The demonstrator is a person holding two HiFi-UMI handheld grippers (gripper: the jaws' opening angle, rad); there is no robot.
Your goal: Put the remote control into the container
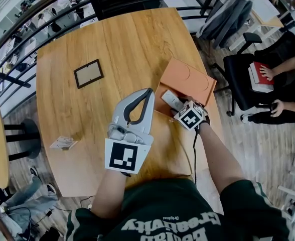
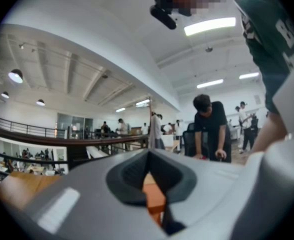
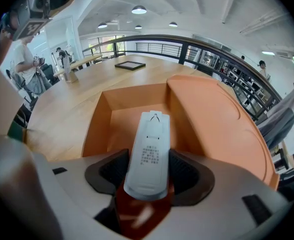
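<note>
My right gripper [image 3: 149, 171] is clamped on the sides of the white remote control [image 3: 152, 144], whose far end tips down over the open compartment of the orange container [image 3: 94, 129]. I cannot tell whether it touches the bottom. My left gripper [image 1: 147, 94] is empty, its jaws closed tip to tip, held above the wooden table [image 1: 77, 119] near the container.

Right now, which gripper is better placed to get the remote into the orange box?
Right. The right gripper is clamped on the remote control, tilted down over the open container. The left gripper is shut, empty, and beside the container above the table.
</note>
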